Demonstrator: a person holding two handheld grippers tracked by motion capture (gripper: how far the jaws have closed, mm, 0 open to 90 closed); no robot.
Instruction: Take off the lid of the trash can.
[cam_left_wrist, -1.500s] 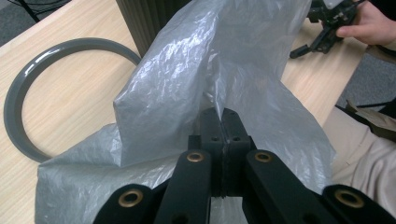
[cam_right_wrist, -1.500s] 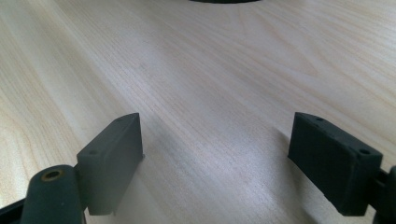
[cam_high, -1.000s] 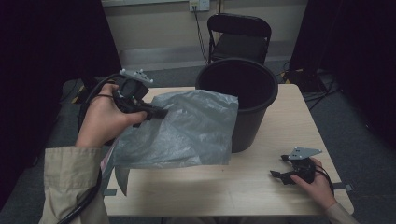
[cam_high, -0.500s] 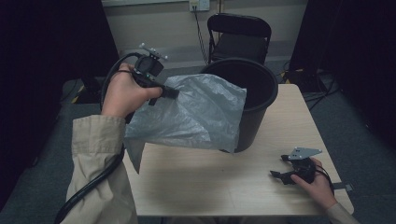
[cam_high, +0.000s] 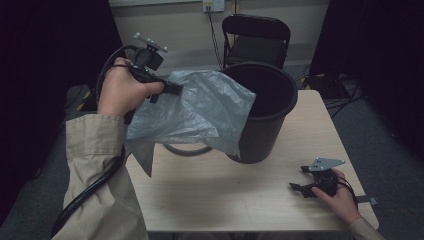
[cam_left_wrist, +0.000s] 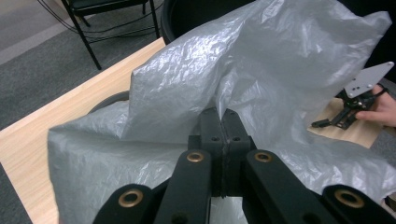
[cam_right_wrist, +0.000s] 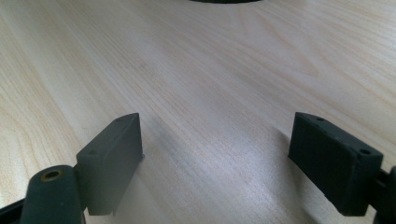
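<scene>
High view above table (cam_high: 210, 200) facing forward, left tool view close (shares bin (cam_high: 265, 100)), right near tabletop

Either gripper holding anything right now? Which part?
The left gripper is shut on the grey plastic bag, pinching a fold near its upper edge. The right gripper is open over the table, holding nothing.

I see a pale wooden worktop (cam_high: 225, 200) with a black folding chair (cam_high: 256, 37) standing behind its far edge. Beyond that, a wall socket (cam_high: 213, 5) feeds a cable down the wall, and grey carpet (cam_high: 380, 125) lies around.
</scene>
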